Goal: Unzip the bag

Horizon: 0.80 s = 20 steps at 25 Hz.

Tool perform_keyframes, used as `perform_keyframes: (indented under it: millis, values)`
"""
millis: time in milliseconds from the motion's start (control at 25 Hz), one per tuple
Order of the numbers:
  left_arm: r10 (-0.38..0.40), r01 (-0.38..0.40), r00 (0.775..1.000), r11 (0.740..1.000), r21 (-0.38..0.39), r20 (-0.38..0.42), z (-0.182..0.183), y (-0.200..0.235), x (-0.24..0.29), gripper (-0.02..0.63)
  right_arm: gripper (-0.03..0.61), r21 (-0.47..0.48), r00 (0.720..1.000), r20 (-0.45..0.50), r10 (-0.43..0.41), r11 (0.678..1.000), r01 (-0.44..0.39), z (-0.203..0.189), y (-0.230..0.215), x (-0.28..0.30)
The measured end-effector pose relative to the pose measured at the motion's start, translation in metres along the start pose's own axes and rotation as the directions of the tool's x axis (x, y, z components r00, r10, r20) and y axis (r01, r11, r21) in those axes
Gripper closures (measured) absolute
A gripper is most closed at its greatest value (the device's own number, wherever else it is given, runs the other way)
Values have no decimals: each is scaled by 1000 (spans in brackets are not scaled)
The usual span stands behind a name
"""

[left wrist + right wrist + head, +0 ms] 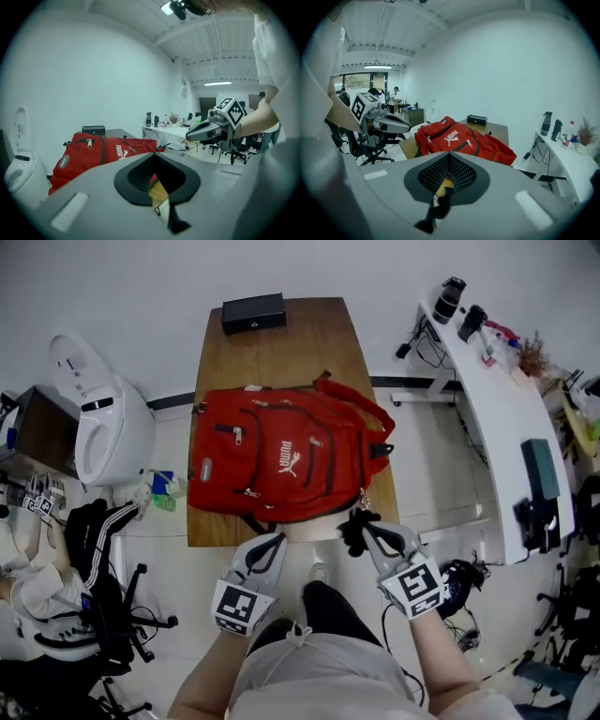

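My right claw (356, 526) is pressed shut with nothing between its jaws. It hangs just off the near edge of the counter (281, 343), close to the bag's near right corner but not touching it. My left claw (272, 545) is also closed and empty, and it hangs at the same edge near the middle of the bag's near side.

The red backpack (281, 465) lies flat across the near half of the counter with its front face up. Its straps trail toward the far right. Every zip I can see on it looks closed, and one pull (238, 435) sits on the left pocket. A black box (253, 312) stands well apart at the far end of the counter.

I judge that I'm at the very start: the reach hasn't begun and no zip has been touched. Next I have to part one claw and bring it down over a pull tab, then close on the tab squarely. The tabs are small and lie flat, so my aim has to be fine. My other claw should pin the fabric beside the zip so the bag doesn't drag along.
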<state>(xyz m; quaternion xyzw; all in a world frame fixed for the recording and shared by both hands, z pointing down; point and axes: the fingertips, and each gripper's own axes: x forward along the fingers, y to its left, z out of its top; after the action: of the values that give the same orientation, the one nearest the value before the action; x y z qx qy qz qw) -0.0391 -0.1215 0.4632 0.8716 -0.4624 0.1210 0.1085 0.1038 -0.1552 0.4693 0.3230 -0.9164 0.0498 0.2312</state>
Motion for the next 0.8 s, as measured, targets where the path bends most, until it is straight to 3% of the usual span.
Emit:
perform_keyframes:
  millis: [200, 400, 520, 680, 800]
  values:
    - [-35, 34, 999, 999, 24, 31, -10, -35, -78, 607, 569, 11, 995, 92, -29, 1000, 28, 13, 87, -39]
    - [-55, 54, 998, 998, 38, 28, -32, -70, -159, 607, 569, 24, 987, 157, 16, 1000, -20, 9, 180, -88]
    - [-46, 45, 996, 999, 16, 71, -32, -97, -194, 607, 569, 0, 978, 201, 48, 999, -49, -2, 214, -123]
    - [-3, -7, 987, 998, 60, 162, -25, -139, -234, 607, 569, -47, 973, 216, 80, 996, -71, -19, 254, -156]
    - [-5, 1, 983, 1000, 26, 184, -28, -183, -239, 607, 570, -50, 965, 242, 106, 994, -96, -20, 268, -187]
